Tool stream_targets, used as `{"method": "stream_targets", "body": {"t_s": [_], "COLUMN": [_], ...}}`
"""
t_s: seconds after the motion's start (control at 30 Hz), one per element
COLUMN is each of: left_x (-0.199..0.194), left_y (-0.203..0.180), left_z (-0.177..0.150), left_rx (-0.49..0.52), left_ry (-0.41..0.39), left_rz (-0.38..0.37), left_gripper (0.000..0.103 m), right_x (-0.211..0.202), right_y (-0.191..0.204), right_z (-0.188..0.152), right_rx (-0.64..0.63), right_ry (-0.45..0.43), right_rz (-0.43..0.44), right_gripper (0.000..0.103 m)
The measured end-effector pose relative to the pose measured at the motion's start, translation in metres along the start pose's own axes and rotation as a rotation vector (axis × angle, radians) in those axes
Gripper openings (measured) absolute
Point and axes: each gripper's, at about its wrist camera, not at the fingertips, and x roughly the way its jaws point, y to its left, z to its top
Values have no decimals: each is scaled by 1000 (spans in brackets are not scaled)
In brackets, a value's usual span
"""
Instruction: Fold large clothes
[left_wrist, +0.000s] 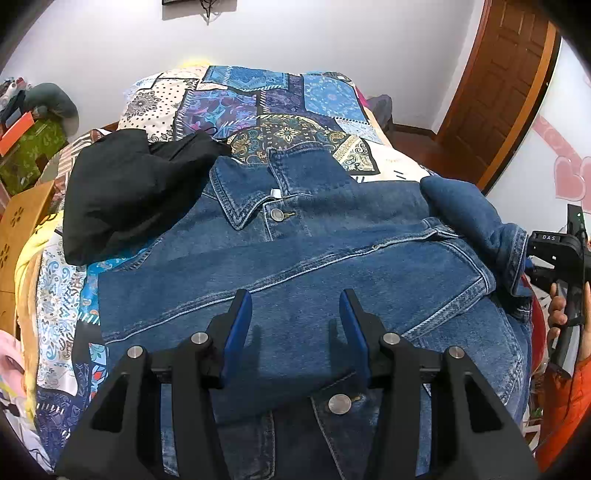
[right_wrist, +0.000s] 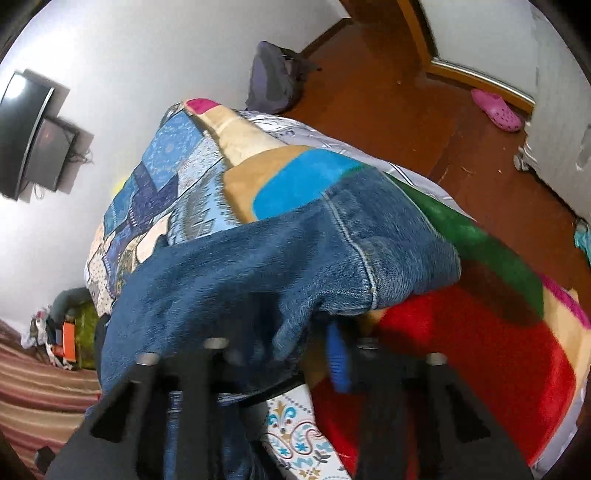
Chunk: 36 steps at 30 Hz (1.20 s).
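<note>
A blue denim jacket (left_wrist: 295, 258) lies spread front-up across a bed covered by a patchwork quilt (left_wrist: 258, 107), its collar (left_wrist: 236, 199) toward the far white wall and a metal snap button (left_wrist: 277, 214) showing just below the collar. The left gripper (left_wrist: 295, 314) hovers over the jacket's lower front, its blue-padded fingers (left_wrist: 236, 325) spread apart with only flat denim between them and nothing pinched. A second metal button (left_wrist: 340, 403) sits on the jacket's hem, close to the gripper's body. A crumpled black garment (left_wrist: 136, 192) lies on the quilt beside the jacket's collar. On the jacket's other side, one sleeve (left_wrist: 480, 229) is doubled up at the bed's edge, where a hand (left_wrist: 557, 306) grips the handle of the right gripper (right_wrist: 317, 354). In the blurred right wrist view, that gripper's fingers are pinched on a fold of the jacket's denim (right_wrist: 295, 266), one blue pad (right_wrist: 338, 358) visible beside the cloth. Beyond the jacket, a red, green and blue fleece blanket (right_wrist: 461, 350) covers the bed's side above a wooden floor (right_wrist: 388, 92).
</note>
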Motion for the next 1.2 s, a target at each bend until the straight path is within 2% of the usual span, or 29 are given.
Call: {"method": "stream_targets", "body": {"t_s": [0.03,0.1,0.37,0.47,0.6,0.67,0.8,0.93,1.03,1.2], "left_x": [-1,-3,-19,-28,-41,-47,-58,-69,-74,-76], "left_y": [1,3,14,24,43,53,81,115,139,166], "left_z": [0,0,0,0,-3,-5,-13,-28,-40,-62], "left_rx": [-2,-4,-24,-41,-79,-100,-139,-189,-237,-291], "left_ry": [-2,-9,-49,-72,-103,-116,-135,-137,-125,-96], "left_rz": [1,2,4,7,15,18,70,120,147,181], "left_gripper": [48,48,48,48,48,48,52,52,52,52], "right_x": [-5,-14,-73,-89,-92,-83,-51,6,47,74], "right_y": [6,20,99,142,196,223,264,291,296,288], "right_z": [0,2,-3,-17,-47,-67,-110,-161,-198,-237], "right_rx": [-25,-77,-293,-407,-561,-640,-768,-906,-985,-1067], "right_ry": [-19,-58,-165,-180,-152,-119,-16,117,227,347], "right_rz": [-7,-21,108,178,242,259,273,225,174,123], "right_gripper": [11,10,10,10,10,10,10,10,10,10]}}
